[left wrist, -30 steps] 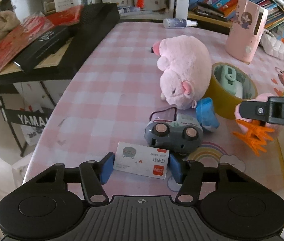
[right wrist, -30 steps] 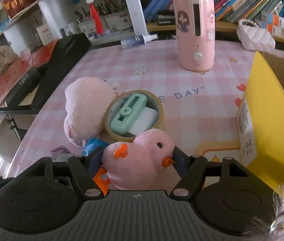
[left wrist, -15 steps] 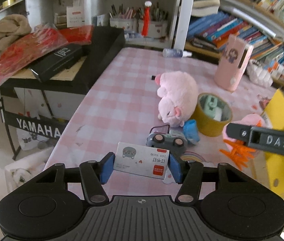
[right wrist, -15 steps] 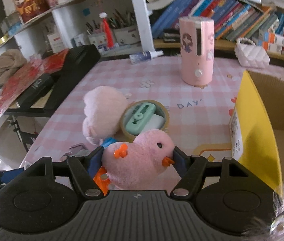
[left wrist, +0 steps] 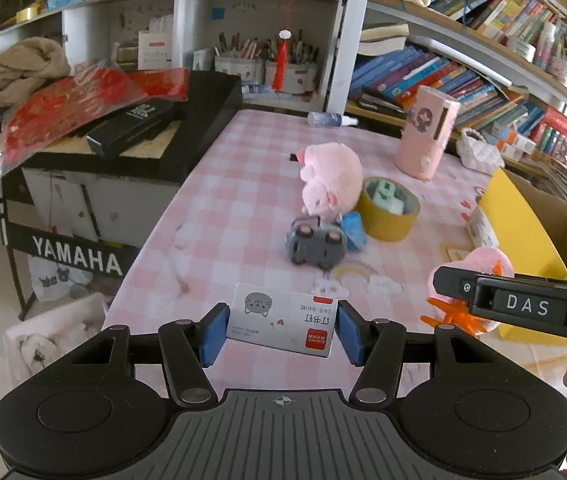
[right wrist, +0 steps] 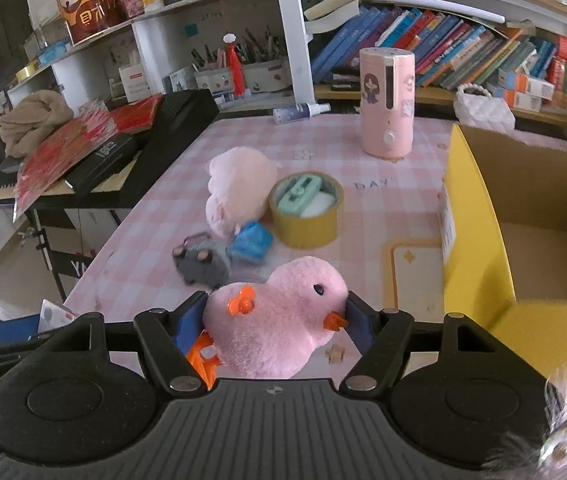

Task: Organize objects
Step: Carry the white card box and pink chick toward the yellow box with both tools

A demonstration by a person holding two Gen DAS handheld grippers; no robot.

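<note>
- The open yellow cardboard box (right wrist: 479, 216) stands at the table's right edge; its visible brown inside shows nothing in it.
- The yellow tape roll (right wrist: 306, 220) rings a mint-green plastic case (right wrist: 297, 192) and something white.
- The left gripper (left wrist: 281, 330) pinches a white staple box with a grey cat print (left wrist: 283, 324) above the pink checked tablecloth (left wrist: 235, 208).
- The right gripper (right wrist: 277, 326) clamps a pink plush chick with orange feet (right wrist: 279, 332), left of the box.

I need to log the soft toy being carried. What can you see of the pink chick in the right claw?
The pink chick is a small plush toy of fuzzy fabric with a black bead eye, an orange beak, an orange wing tuft and orange feet below. It sits roughly upright, head to the right in the right wrist view, squeezed between the blue pads of the right claw, off the table, with the open yellow box to its right.
</note>
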